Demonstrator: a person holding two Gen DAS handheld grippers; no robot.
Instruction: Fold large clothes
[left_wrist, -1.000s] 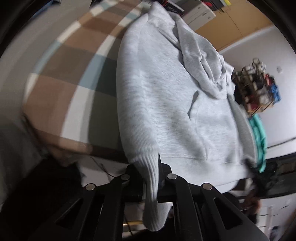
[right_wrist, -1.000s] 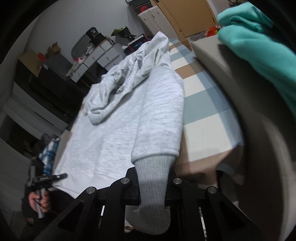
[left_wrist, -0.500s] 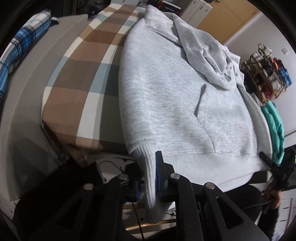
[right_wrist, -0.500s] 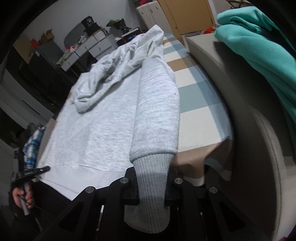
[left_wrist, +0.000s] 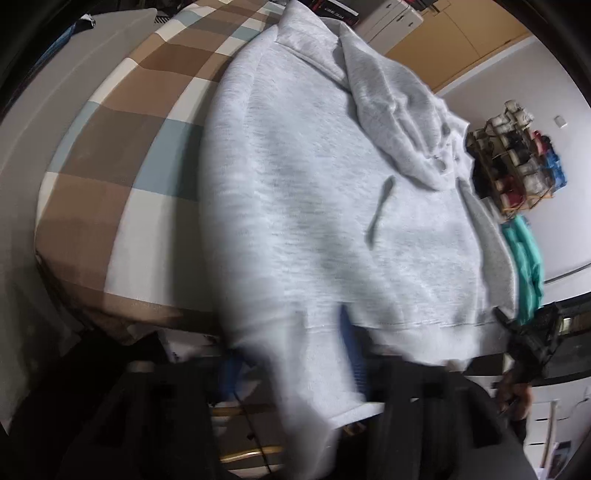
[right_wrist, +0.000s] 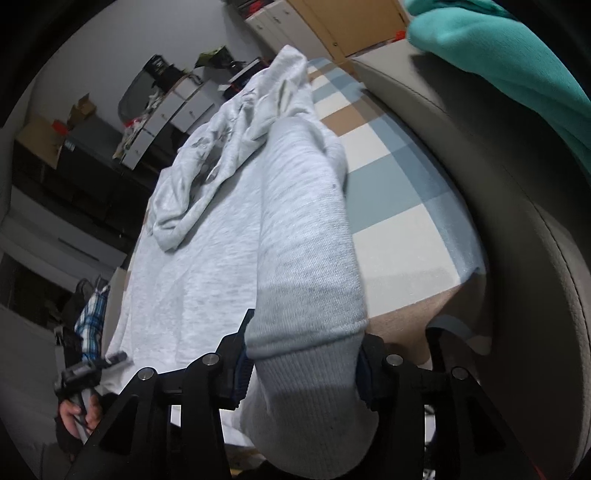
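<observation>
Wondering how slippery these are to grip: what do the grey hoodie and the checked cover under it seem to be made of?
The grey hoodie looks like thick heathered cotton-type fleece knit, matte, with a ribbed cuff. The checked cover looks like a thin flat-woven cloth, matte and smooth, printed or woven in brown, blue and white squares; the exact fibre cannot be told.
</observation>
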